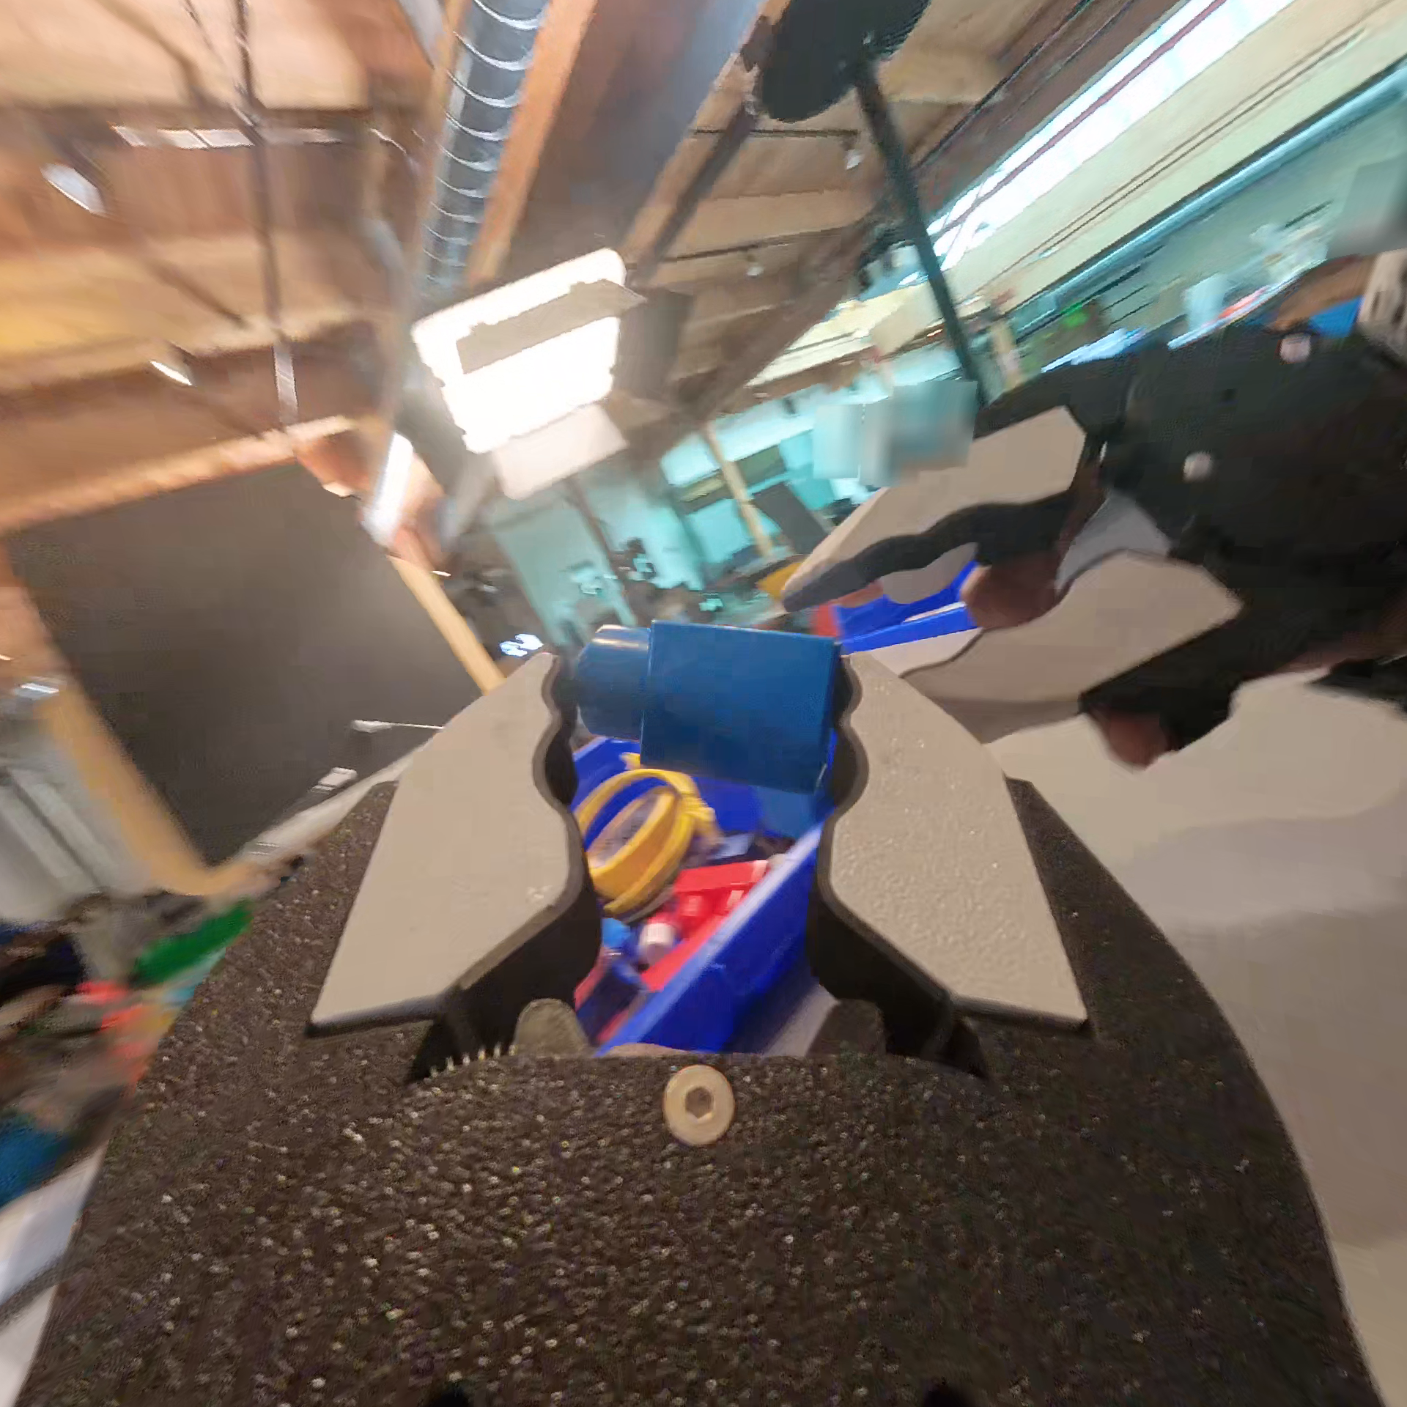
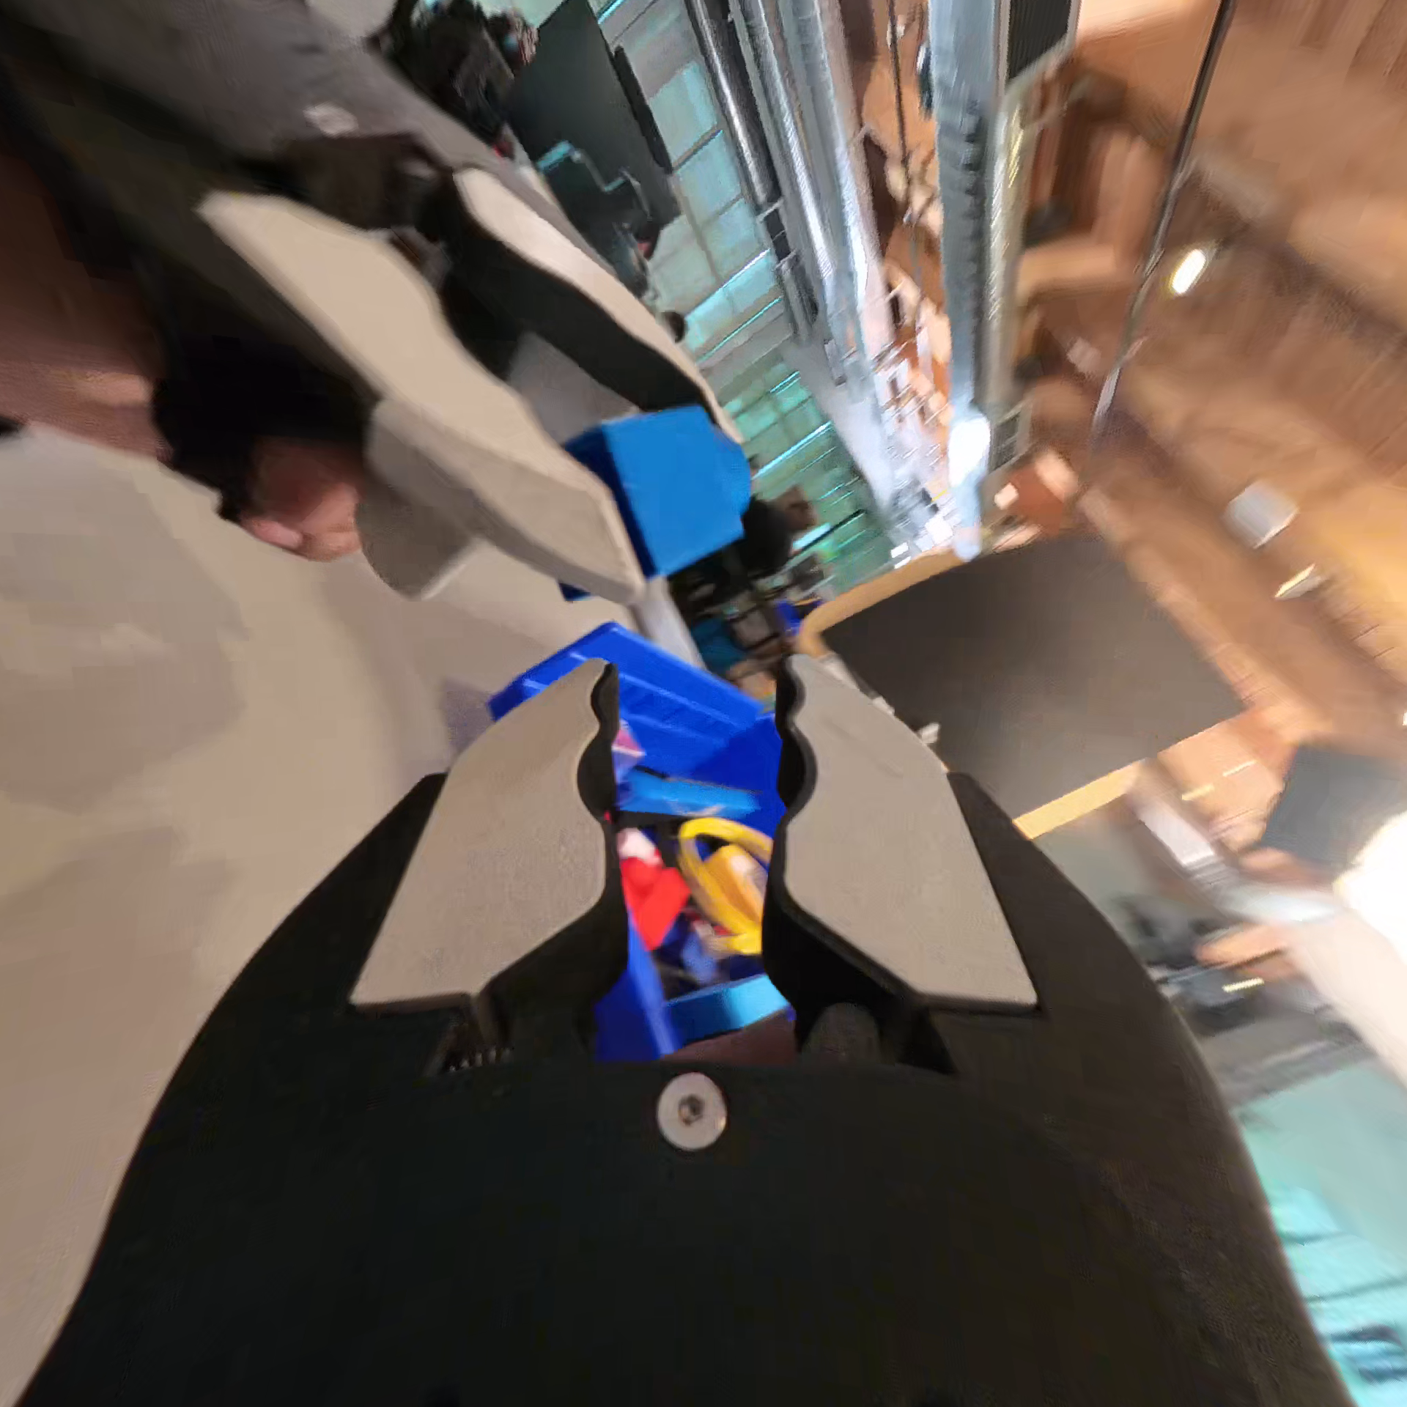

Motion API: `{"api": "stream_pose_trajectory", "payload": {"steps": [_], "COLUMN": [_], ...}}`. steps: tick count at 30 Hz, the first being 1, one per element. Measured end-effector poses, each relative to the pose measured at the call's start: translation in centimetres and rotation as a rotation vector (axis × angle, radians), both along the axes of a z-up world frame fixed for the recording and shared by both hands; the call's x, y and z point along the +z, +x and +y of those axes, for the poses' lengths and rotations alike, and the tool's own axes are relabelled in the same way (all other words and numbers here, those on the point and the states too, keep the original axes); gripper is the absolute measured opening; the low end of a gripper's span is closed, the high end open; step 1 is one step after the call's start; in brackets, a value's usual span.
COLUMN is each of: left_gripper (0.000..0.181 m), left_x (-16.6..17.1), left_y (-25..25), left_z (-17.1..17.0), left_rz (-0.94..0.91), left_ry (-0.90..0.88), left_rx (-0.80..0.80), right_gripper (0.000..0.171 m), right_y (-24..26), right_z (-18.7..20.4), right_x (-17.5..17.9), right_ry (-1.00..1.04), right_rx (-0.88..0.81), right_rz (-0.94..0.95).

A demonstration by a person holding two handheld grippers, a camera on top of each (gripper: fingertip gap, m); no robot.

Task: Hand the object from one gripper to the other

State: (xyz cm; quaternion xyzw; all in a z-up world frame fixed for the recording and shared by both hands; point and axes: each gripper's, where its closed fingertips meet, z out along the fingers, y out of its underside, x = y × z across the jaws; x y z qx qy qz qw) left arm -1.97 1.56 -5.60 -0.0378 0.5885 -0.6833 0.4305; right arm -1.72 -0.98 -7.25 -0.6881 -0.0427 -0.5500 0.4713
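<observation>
A blue block with a round stud (image 1: 731,708) is clamped between the fingertips of my left gripper (image 1: 700,685), held in the air above a blue bin. In the right wrist view the same block (image 2: 677,487) shows at upper left, between the left gripper's fingers (image 2: 674,502). My right gripper (image 2: 697,670) is open with nothing between its fingers. In the left wrist view it (image 1: 853,632) sits to the upper right of the block, open, its fingertips close to the block's right end but apart from it.
A blue bin (image 1: 731,967) lies below both grippers and holds a yellow ring (image 1: 639,837), red pieces (image 1: 716,898) and other small parts; it also shows in the right wrist view (image 2: 685,708). A pale grey tabletop (image 1: 1218,914) lies to the right. Both views are tilted and motion-blurred.
</observation>
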Motion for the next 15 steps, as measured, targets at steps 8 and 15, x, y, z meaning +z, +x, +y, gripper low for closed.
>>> {"api": "stream_pose_trajectory", "payload": {"steps": [8, 15], "left_gripper": [0.066, 0.066], "left_x": [-1.4, -2.5], "left_y": [0.3, 0.6], "left_z": [-1.2, -1.9], "left_rz": [-0.409, -0.371], "left_ry": [0.303, 0.357], "left_rx": [0.368, 0.349], "right_gripper": [0.053, 0.041], "right_y": [-2.0, -0.8], "right_z": [0.1, 2.3], "right_x": [0.3, -3.2], "right_ry": [0.414, 0.281], "right_rx": [0.392, 0.241], "right_rz": [0.789, 0.819]}}
